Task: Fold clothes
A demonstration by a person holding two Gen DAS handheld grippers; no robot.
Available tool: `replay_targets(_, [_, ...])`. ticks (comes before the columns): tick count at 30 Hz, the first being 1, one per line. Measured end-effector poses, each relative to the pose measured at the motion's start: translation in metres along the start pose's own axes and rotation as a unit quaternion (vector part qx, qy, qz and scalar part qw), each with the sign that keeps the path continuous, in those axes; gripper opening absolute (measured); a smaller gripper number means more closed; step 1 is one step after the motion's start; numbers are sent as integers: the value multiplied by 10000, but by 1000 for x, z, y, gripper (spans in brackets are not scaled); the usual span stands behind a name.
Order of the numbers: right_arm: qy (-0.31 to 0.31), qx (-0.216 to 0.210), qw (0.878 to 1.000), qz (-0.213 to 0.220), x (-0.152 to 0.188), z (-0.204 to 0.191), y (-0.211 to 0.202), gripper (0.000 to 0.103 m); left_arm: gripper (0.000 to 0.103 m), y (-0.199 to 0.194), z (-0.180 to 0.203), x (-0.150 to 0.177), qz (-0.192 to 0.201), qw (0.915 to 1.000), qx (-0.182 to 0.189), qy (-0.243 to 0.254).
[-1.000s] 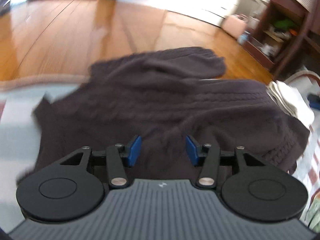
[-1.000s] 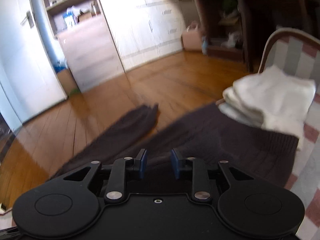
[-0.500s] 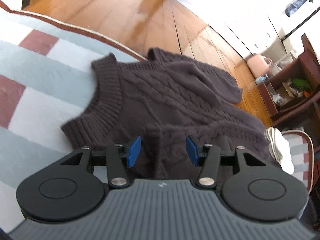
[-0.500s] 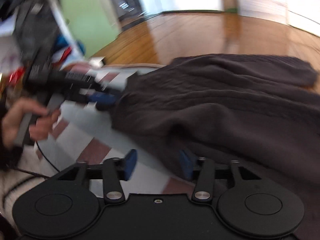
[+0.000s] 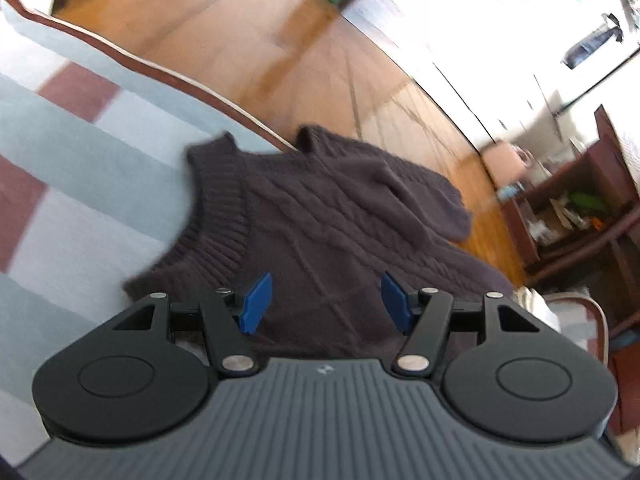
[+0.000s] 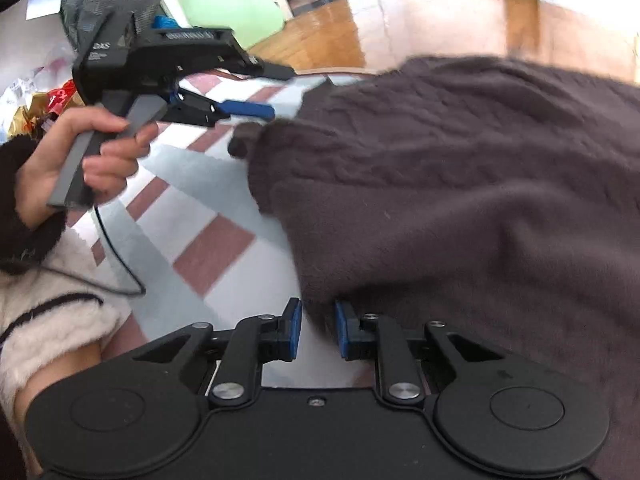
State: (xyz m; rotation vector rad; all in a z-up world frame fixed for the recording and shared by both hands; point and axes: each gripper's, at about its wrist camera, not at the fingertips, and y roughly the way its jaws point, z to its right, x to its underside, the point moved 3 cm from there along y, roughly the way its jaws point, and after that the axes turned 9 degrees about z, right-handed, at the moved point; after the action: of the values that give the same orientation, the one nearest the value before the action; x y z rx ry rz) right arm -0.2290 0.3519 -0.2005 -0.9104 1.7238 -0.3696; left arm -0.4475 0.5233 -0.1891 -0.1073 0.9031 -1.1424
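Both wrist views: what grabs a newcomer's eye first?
A dark brown cable-knit sweater sprawls over the striped red, white and blue-grey cover, one part hanging past its edge toward the wood floor. The left gripper hovers open at the sweater's edge, while the right gripper is closing on its near corner.

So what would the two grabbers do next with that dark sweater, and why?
Probably finish the right gripper pinch: its jaws are closing on the near edge of the dark sweater, which lies loose and rumpled on the striped cover. The left gripper, jaws opening over the knit, holds nothing, so it would likely grab next.
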Motion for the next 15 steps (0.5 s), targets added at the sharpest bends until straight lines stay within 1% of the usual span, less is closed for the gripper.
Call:
replay_targets(2, [131,-98,9997,-202,11,0,0,23,60,7,9,7,-247,9994,156,171])
replay_targets(3, [99,-50,9998,-151,13,-2,-2,23,60,9,15,10,-348,9987,248,275])
replay_targets(4, [82,8,9999,-128,15,-4,-4,25,64,11,20,13,-392,9980,309,389])
replay_targets(5, [89,73,9999,-87,14,-5,-8,25,69,12,24,16,-376,9975,327,501])
replay_targets(6, [107,135,9999,4,13,-6,-14,25,71,13,28,18,-361,9969,351,602])
replay_targets(8, [137,234,9994,191,10,-6,-25,25,79,19,32,23,-388,9961,418,679])
replay_targets(10, [150,301,9988,351,5,-4,-37,26,82,27,34,26,-447,9953,393,769])
replay_targets(11, [144,330,9985,420,2,-3,-40,27,82,32,35,27,-471,9948,352,835])
replay_targets(12, [107,362,9982,473,-1,-2,-41,33,82,37,37,27,-478,9942,310,912])
replay_targets(13, [53,414,9978,515,-4,-2,-38,41,82,42,37,27,-484,9936,292,981])
replay_targets(15, [-72,509,9972,552,-9,-3,-32,47,82,51,37,27,-524,9924,278,1077])
